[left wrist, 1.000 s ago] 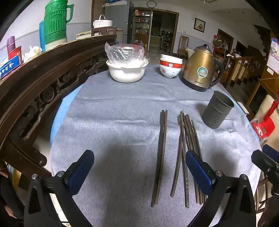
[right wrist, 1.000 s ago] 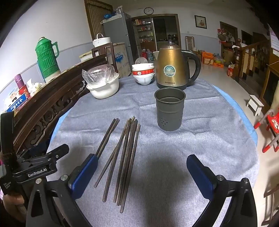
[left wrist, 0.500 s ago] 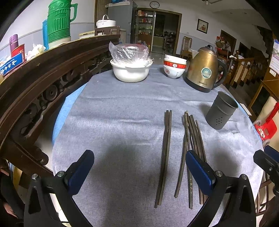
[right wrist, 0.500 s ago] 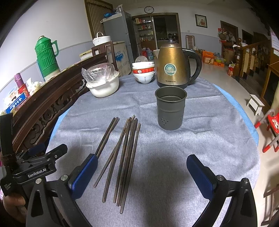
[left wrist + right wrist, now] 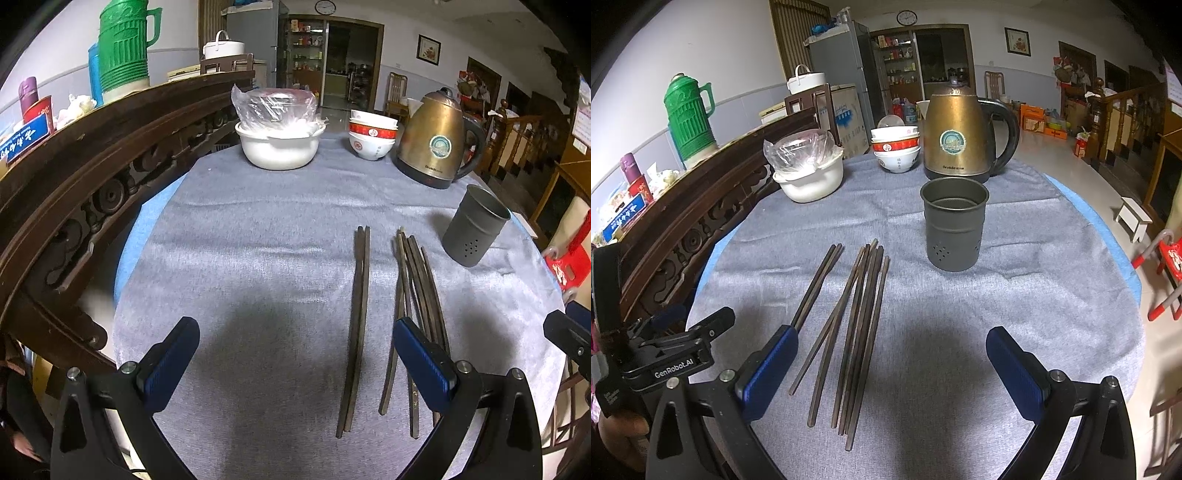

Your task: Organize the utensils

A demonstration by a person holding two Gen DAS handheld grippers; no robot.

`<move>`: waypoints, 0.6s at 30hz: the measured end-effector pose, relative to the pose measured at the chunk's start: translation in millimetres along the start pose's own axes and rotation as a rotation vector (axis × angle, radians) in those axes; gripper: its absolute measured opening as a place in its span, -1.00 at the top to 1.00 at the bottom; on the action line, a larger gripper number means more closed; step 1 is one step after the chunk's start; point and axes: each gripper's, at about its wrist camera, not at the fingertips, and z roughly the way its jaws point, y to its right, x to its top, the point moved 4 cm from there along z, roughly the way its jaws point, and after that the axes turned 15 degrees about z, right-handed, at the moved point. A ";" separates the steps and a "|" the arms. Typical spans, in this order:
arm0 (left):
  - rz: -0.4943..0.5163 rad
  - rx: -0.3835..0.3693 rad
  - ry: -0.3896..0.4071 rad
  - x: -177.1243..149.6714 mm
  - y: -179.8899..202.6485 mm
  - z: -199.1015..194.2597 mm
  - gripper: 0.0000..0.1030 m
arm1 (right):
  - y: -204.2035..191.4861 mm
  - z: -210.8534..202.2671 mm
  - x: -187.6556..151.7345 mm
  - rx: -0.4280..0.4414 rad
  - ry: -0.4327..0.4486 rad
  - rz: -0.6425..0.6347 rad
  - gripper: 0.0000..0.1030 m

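Chopsticks lie flat on the grey-clothed desk, none yet in the holder, so the sorting looks not yet begun. Going left to right in the left wrist view: the left gripper hangs over the near edge with its fingers spread wide and nothing between them; bare cloth lies ahead of the left finger; the separate pair of chopsticks runs away from the camera just inside the right finger; the loose bundle of chopsticks passes under and beyond that right finger; the grey perforated holder stands upright farther off to the right, apart from the sticks. In the right wrist view, the right gripper is likewise wide open and empty, with the pair beyond its left finger, the bundle just inside that finger, and the holder ahead between the fingers. The step in hand seems to be choosing a first grasp. The next move probably calls for lowering one set of fingers across the sticks, closing on them near mid-length, tipping them upright and dropping them into the holder's mouth.
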 end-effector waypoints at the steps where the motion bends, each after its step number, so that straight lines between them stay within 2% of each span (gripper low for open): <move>1: 0.000 0.000 0.000 0.0 -0.2 0.1 -1.00 | 0.1 0.6 -0.4 -0.001 -0.002 0.000 -1.00; 18: 0.005 -0.013 -0.016 -6.0 -5.2 6.1 -1.00 | -1.5 6.4 -2.8 -0.006 -0.019 -0.006 -1.00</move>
